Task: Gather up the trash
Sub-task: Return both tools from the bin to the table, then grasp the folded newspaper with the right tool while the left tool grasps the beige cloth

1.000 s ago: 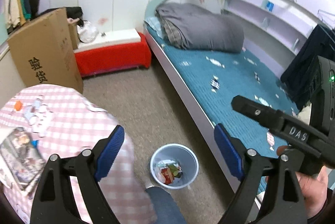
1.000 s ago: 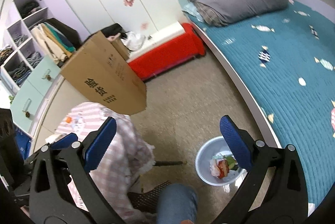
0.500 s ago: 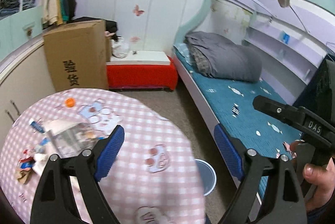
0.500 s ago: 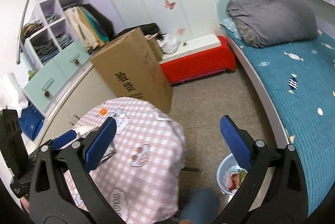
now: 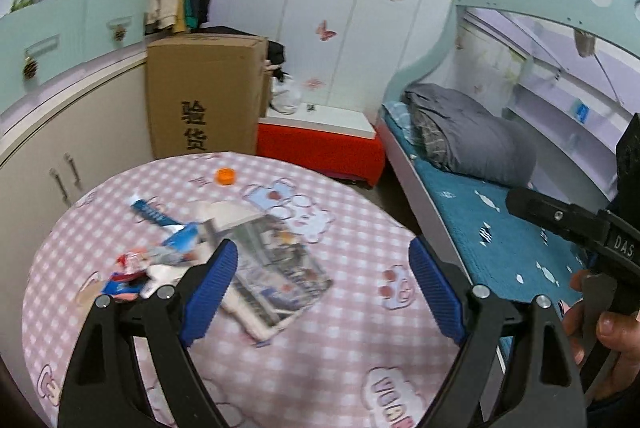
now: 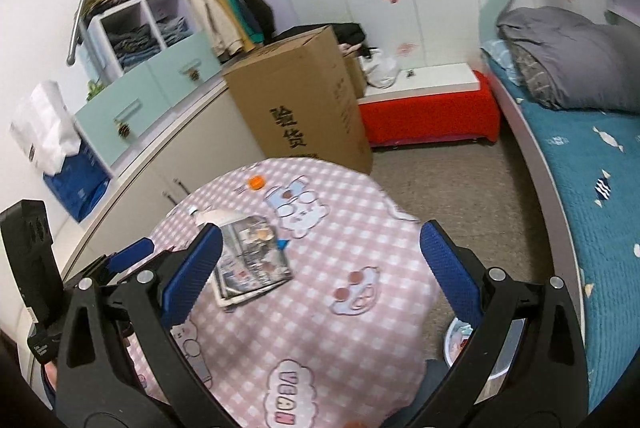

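Crumpled wrappers [image 5: 136,268] on table, just beside open left hand-held gripper [image 5: 320,288]

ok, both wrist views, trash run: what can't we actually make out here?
- Wrapper pile, left wrist view: motion blur; the left tool's finger covers its right part, so no item count.
- Same pile, right wrist view: hidden behind the right tool's left finger.
- Bin, right wrist view: mostly behind the right finger; contents unreadable. Absent from the left view.
- Magazine: cover blurred.
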A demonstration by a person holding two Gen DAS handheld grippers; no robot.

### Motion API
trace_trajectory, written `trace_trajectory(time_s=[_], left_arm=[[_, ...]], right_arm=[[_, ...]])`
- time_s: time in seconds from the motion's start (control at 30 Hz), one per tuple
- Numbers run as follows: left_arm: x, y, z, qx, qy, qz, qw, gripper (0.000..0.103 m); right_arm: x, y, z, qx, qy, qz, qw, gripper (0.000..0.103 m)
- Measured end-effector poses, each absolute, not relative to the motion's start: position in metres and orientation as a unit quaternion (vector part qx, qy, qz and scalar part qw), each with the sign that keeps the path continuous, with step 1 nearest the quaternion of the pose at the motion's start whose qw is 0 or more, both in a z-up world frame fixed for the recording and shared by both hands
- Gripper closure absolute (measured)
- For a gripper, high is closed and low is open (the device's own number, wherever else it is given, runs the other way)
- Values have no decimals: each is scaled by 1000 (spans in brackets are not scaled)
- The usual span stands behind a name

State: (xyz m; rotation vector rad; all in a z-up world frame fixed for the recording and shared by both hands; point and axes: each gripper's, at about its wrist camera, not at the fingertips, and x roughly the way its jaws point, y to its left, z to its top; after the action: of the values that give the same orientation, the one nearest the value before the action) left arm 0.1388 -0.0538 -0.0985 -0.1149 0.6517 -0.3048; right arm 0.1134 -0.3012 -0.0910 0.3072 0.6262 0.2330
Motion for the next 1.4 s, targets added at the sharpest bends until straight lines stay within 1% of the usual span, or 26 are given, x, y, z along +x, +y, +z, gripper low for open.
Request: trace_trajectory(time_s=[0.3,0.63,0.83,1.1,1.17,1.2,1.23,1.3,1.37,1.4], left_arm=[[129,16,-123,-75,332,-92,936,18],[126,91,-165,-83,368,-23,926,18],[136,113,-193,-77,396,-4,915,18],[168,113,-214,-45,422,-3,905,18],[176,114,-216,-55,426,-15,903,18],[177,115,-215,-57,422,-20,904,25],[179,114,-214,-54,422,-27,905,36],[182,112,-215,-48,426,-35,903,49],[181,116,-216,-54,426,-40,902,60],[180,117,-216,-55,426,-39,902,68]], right_arm=[[126,-254,-108,118,337,144,923,6],[137,-212,-129,94,368,170,909,6],[146,-191,-144,76,389,178,900,6],[155,-165,-167,53,417,189,887,6],[156,-162,-170,51,420,190,886,6],[156,-160,-171,49,422,191,885,6],[157,-160,-172,48,423,191,885,6],[158,-156,-174,45,426,193,883,6],[159,-152,-176,43,427,197,881,6],[159,-150,-176,42,427,198,881,6]])
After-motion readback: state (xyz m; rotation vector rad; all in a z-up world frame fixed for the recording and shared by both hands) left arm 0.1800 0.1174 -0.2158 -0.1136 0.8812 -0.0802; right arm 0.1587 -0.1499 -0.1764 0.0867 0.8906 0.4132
